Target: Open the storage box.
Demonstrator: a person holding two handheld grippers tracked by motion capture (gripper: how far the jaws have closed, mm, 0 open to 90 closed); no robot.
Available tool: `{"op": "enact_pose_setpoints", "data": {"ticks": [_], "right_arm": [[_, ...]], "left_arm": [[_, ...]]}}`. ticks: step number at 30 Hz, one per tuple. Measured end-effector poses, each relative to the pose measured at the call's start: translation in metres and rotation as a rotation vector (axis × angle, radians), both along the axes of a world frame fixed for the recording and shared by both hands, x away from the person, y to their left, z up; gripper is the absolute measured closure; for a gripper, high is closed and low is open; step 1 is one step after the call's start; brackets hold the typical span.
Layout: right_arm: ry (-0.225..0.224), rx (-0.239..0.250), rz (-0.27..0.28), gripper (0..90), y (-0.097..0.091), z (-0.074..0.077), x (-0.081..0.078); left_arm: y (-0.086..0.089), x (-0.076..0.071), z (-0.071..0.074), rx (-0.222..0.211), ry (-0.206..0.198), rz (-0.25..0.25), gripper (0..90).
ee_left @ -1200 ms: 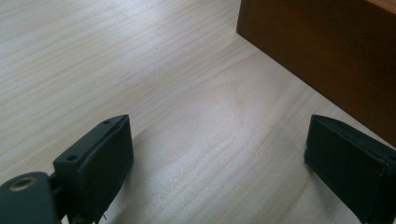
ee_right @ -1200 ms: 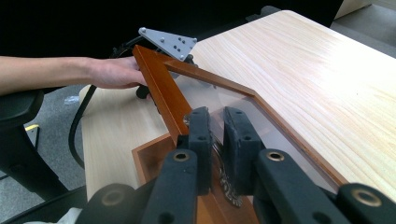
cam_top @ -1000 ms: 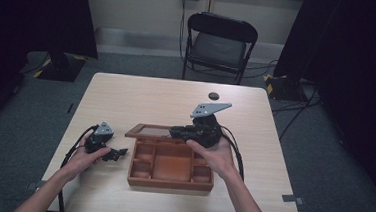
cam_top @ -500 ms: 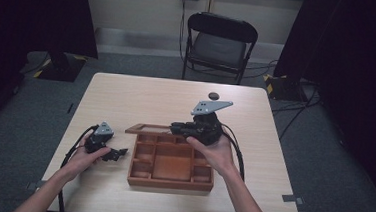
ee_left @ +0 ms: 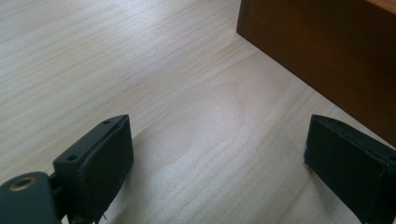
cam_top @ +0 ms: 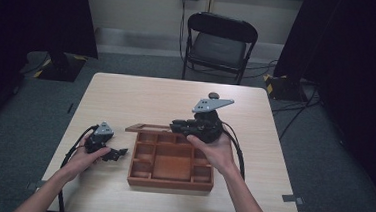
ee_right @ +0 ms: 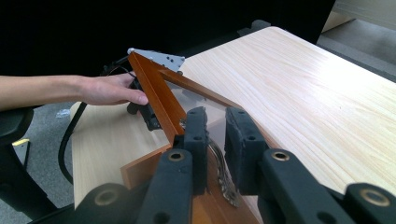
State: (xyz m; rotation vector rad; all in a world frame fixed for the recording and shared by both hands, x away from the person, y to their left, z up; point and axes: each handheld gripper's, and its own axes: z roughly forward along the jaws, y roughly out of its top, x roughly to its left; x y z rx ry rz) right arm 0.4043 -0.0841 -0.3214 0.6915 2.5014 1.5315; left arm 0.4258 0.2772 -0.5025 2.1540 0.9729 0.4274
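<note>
Wooden box (cam_top: 172, 161) with glazed lid (ee_right: 187, 100) partly raised, a gripper to either side

Nearest, the box sits on the table (cam_top: 141, 95), compartments showing; the left gripper (cam_top: 107, 149) rests just left of the box, jaws spread over bare tabletop. At the box's far edge the right gripper (cam_top: 180, 127) pinches the lid's ornate metal clasp (ee_right: 219, 168). Beyond the box stands a folding chair (cam_top: 219, 44)

Studio-like room — black curtains (cam_top: 37, 15), folding chair (cam_top: 220, 43)
</note>
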Motion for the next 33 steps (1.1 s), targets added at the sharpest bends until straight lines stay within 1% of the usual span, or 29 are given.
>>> {"op": "enact_pose_setpoints", "data": {"ticks": [14, 33], "right_arm": [[0.009, 0.010, -0.007, 76.2, -0.0011, 0.0005, 0.0033], [-0.004, 0.014, -0.022, 75.3, -0.0008, 0.0049, 0.0084]], "left_arm": [[0.0000, 0.0000, 0.0000, 0.000, 0.000, 0.000, 7.5], [0.0001, 0.0000, 0.0002, 0.000, 0.002, 0.000, 7.5]]}}
